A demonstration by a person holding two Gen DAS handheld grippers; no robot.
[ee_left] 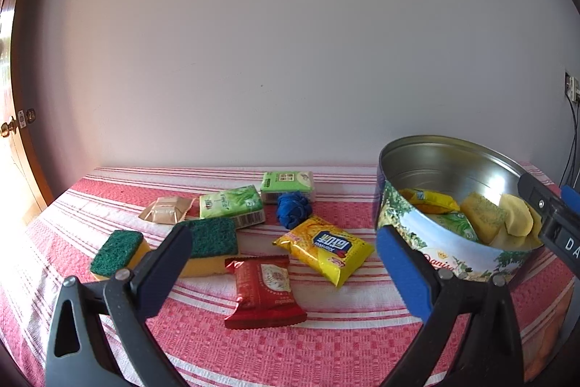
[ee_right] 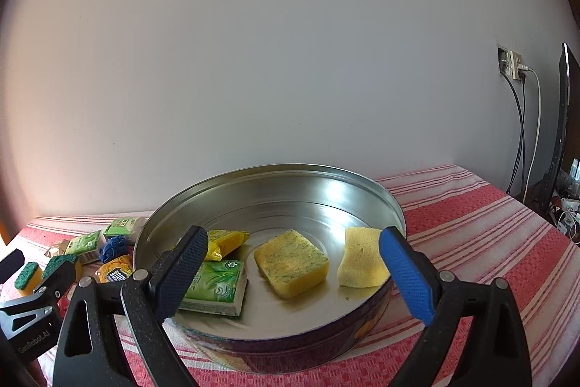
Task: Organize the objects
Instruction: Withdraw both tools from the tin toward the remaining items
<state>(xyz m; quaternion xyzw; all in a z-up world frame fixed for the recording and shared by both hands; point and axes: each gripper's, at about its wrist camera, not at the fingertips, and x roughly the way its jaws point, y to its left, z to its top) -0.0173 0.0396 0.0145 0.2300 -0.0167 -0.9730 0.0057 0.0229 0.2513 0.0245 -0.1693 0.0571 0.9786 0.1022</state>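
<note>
**Stock on the red striped cloth: tin part-filled, nine pieces outside**

1. Left gripper [ee_left: 286, 263]: we list it nearest, jaws spread wide with nothing between the pads, hanging over the loose goods.
2. Right gripper [ee_right: 293, 272]: jaws likewise wide apart and empty, poised at the near rim of the round tin [ee_right: 272, 176].
3. Tin contents, by the right wrist view: pale yellow sponge [ee_right: 360, 260] at 3 o'clock, leaning on the wall; speckled yellow sponge [ee_right: 291, 263] at centre; green tissue pack [ee_right: 217, 285] at 8 o'clock; yellow sachet [ee_right: 226, 242] at 10 o'clock.
4. Outside the tin, by the left wrist view, on the tablecloth [ee_left: 253, 358]: red wrapper [ee_left: 262, 289] at 6 o'clock; yellow snack bag [ee_left: 326, 247] just right of it; two green-topped sponges [ee_left: 210, 245], [ee_left: 117, 252] at 9 o'clock; blue cloth ball [ee_left: 293, 208], green packet [ee_left: 230, 205], green box [ee_left: 288, 184] and tan packet [ee_left: 165, 209] towards 12 o'clock.
</note>
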